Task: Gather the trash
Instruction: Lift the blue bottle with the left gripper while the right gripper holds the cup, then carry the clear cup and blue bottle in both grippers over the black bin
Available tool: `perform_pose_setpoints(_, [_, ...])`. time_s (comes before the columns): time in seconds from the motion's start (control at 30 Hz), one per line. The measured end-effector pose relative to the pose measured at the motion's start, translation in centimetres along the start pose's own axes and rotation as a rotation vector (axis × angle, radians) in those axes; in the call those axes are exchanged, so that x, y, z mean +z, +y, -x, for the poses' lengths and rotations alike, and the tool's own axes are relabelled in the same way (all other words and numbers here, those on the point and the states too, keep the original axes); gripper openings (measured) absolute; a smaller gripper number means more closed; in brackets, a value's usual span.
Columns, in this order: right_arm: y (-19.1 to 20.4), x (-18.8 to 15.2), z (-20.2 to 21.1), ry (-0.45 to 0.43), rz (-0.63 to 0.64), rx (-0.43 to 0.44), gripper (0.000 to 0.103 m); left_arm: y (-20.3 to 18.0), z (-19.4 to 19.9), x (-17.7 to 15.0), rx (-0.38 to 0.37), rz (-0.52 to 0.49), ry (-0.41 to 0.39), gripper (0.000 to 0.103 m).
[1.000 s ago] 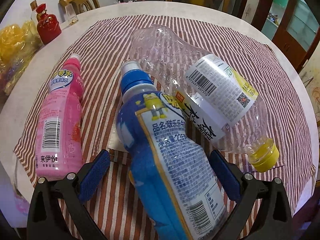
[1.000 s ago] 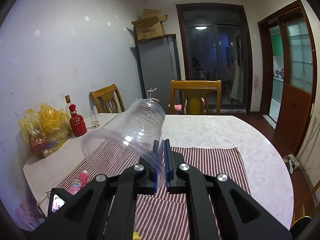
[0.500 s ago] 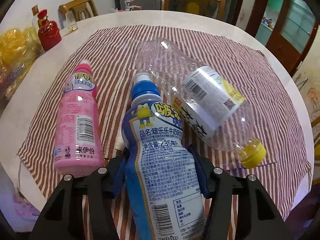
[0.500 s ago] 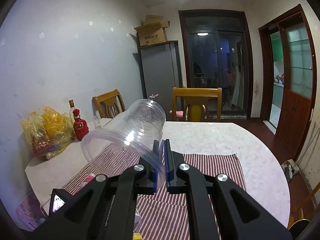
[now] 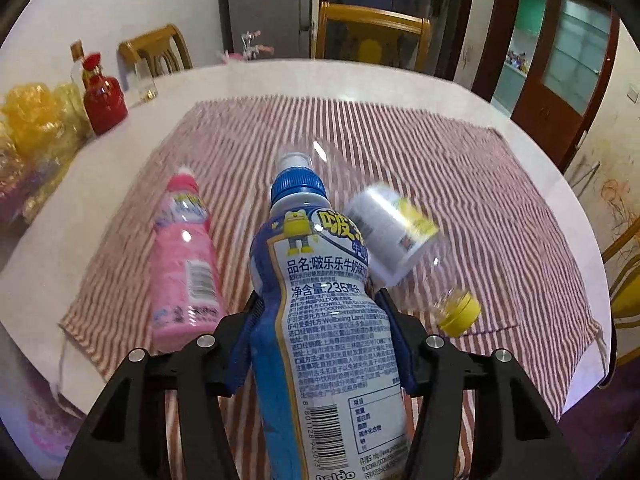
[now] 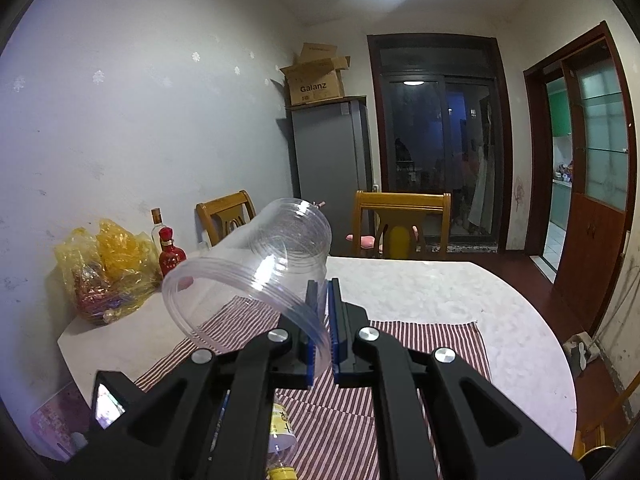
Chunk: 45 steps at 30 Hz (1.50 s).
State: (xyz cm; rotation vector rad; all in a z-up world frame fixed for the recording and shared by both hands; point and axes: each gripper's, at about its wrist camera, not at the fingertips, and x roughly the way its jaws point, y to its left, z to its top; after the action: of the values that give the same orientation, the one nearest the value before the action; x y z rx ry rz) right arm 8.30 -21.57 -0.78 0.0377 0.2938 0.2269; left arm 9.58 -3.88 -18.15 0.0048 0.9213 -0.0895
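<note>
My left gripper [image 5: 320,344] is shut on a blue milk-drink bottle [image 5: 320,312], its blue pads pressing both sides of the waist; the bottle's cap points away from me, above the striped cloth [image 5: 460,184]. A pink bottle [image 5: 184,264] lies on the cloth to its left. To its right lies a clear bottle [image 5: 392,232] with a yellow cap [image 5: 460,314]. My right gripper [image 6: 323,320] is shut on the rim of a clear plastic jar [image 6: 248,264], held tilted above the table with its open mouth toward me.
The round white table [image 5: 360,80] carries a red bottle [image 5: 102,100], a glass [image 5: 144,84] and yellow plastic bags [image 5: 32,128] at its far left. Wooden chairs [image 5: 372,36] stand behind it. A grey fridge [image 6: 332,168] is against the back wall.
The left jaws closed from wide open onto the blue bottle, then raised it off the cloth. The right gripper drifted slightly upward with the jar.
</note>
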Motion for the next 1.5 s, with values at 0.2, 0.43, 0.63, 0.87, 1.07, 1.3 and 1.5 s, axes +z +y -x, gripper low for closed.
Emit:
perform_pose_setpoints(0.2, [-0.7, -0.3, 0.0, 0.007, -0.008, -0.015, 0.006, -0.6, 2.0, 1.2, -0.024, -0.021, -0.055, 0.055])
perform_pose_setpoints(0.43, [-4.1, -0.7, 1.9, 0.001, -0.035, -0.134, 0.006, -4.1, 4.4, 3.7, -0.095, -0.098, -0.164, 0.055])
perform_pose_setpoints(0.63, [-9.8, -2.7, 5.7, 0.024, -0.091, -0.329, 0.006, -9.5, 6.4, 6.0, -0.2, -0.195, -0.254, 0.055])
perform_pose_setpoints(0.87, [-20.0, -7.2, 13.1, 0.084, -0.213, -0.693, 0.006, -17.4, 8.4, 7.4, -0.371, -0.317, -0.328, 0.055])
perform_pose_setpoints(1.07, [-28.7, -14.3, 19.0, 0.224, -0.394, -0.963, 0.006, -23.6, 10.0, 6.7, -0.501, -0.394, -0.353, 0.055])
perform_pose_setpoints(1.3, [-33.2, -21.6, 19.5, 0.388, -0.539, -1.039, 0.006, -28.6, 10.9, 5.2, -0.585, -0.465, -0.353, 0.055])
perform_pose_setpoints(1.5, [-37.4, -28.4, 16.3, 0.586, -0.651, -1.01, 0.019, -31.0, 10.8, 3.8, -0.613, -0.51, -0.342, 0.055])
